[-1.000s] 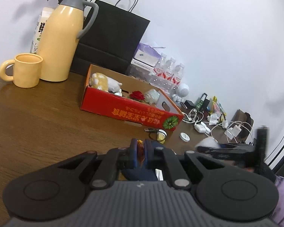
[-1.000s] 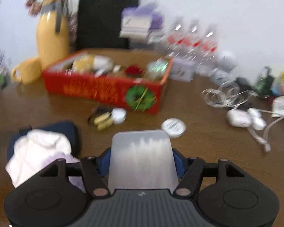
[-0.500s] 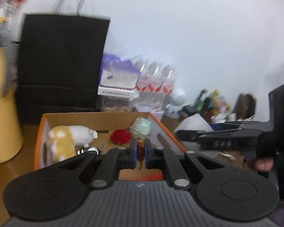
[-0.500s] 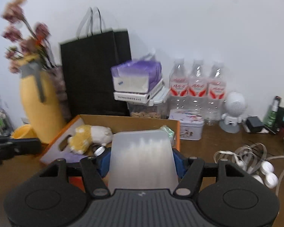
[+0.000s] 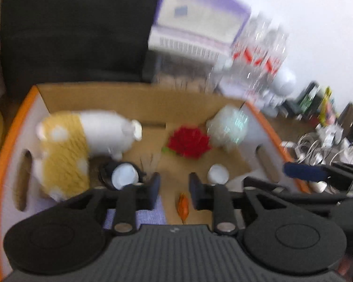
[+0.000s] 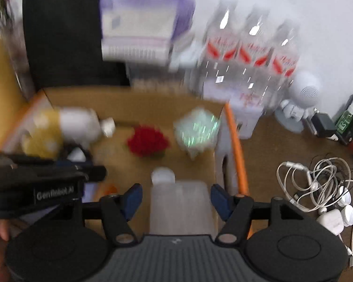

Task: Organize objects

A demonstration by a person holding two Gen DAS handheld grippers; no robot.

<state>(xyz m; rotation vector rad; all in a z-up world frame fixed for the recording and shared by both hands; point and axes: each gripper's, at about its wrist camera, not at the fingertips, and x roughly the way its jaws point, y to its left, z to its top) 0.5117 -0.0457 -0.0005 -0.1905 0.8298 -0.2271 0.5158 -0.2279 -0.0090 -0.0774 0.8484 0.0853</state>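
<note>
Hovering over cardboard box (image 5: 134,98) | left gripper (image 5: 174,186) apart, orange piece (image 5: 183,206) below | right gripper (image 6: 175,198) apart, seemingly around translucent container (image 6: 181,209)

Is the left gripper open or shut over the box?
Open: the left gripper's fingers stand apart above the cardboard box, with a small orange item loose between them.

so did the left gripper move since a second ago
Yes. The left gripper has gone forward from the bare table to above the open cardboard box, and its jaws now stand apart with a small orange piece below them.
</note>
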